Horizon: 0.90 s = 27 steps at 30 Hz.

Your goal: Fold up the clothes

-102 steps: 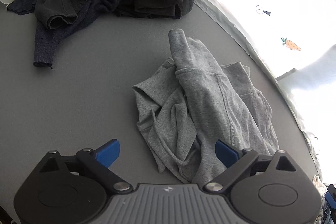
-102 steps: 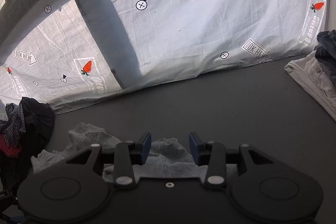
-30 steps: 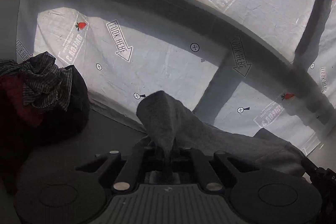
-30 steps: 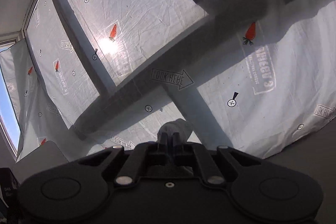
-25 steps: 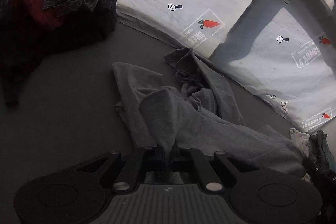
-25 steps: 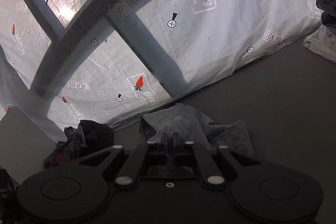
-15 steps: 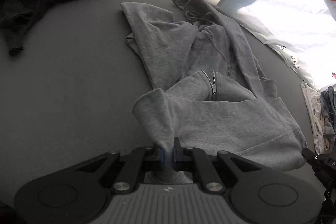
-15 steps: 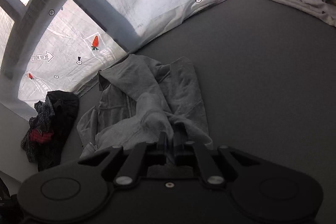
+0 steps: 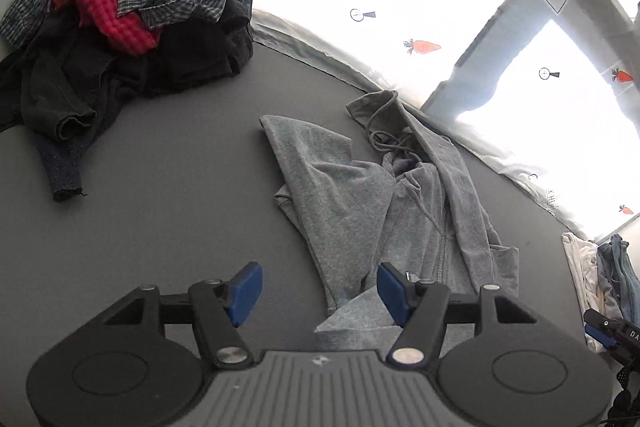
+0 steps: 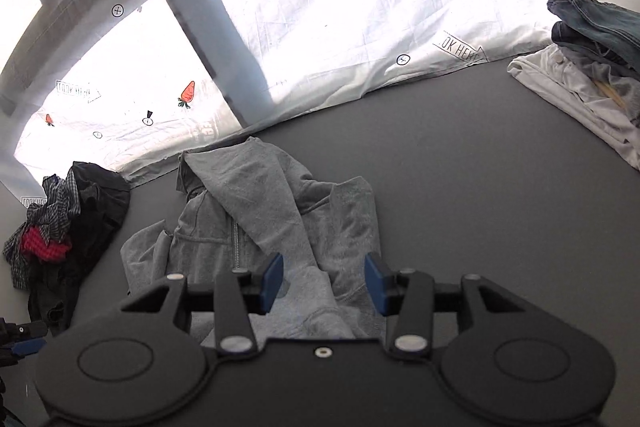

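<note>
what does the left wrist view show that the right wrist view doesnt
Only the left wrist view shows the hoodie's drawstring and the dark sleeve trailing from the unfolded pile. Only the right wrist view shows the jeans on top of the folded stack. Both show the grey hoodie lying released on the table, the red checked garment, and open jaws.

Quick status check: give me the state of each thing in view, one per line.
Left tongs: open, just released, holding nothing.
Right tongs: open, just released, hem below them.
Grey hoodie: spread on the table, rumpled, unfolded.
Dark clothes pile: heaped, unfolded.
Stack at right: folded.
</note>
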### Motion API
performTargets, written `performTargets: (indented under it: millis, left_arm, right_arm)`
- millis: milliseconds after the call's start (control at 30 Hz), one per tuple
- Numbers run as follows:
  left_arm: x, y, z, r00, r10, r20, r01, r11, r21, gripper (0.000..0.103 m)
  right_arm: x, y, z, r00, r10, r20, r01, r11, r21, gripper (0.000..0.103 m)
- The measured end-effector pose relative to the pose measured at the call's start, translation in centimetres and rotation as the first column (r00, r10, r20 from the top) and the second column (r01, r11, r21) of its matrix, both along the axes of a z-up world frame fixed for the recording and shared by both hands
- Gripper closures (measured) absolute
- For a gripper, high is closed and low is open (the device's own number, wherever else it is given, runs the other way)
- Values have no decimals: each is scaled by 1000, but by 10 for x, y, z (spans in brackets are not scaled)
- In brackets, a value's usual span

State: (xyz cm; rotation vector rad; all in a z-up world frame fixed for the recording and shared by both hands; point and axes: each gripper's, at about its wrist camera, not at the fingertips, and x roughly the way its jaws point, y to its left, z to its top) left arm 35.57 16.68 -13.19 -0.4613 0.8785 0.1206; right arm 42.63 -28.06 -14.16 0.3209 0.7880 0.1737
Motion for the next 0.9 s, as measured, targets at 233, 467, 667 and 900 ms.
performTargets:
  millis: [233, 467, 667, 900]
  left_arm:
    - [50, 19, -22, 997, 63, -34, -63, 998, 5, 38]
    - [134, 30, -61, 991, 80, -104, -82, 997, -14, 37]
    - [195, 33, -96, 983, 96, -156, -94, 995, 21, 37]
    - [236, 33, -122, 980, 105, -170, -107, 994, -2, 35]
  right_arm:
    - [64, 64, -11, 991, 133, 26, -130, 988, -83, 56]
    - [146, 136, -30, 965, 264, 8, -258, 951, -170, 56]
    - [204, 196, -57, 916, 401, -24, -393, 881, -262, 57]
    - [250, 250, -93, 875, 479, -74, -472, 807, -354, 71]
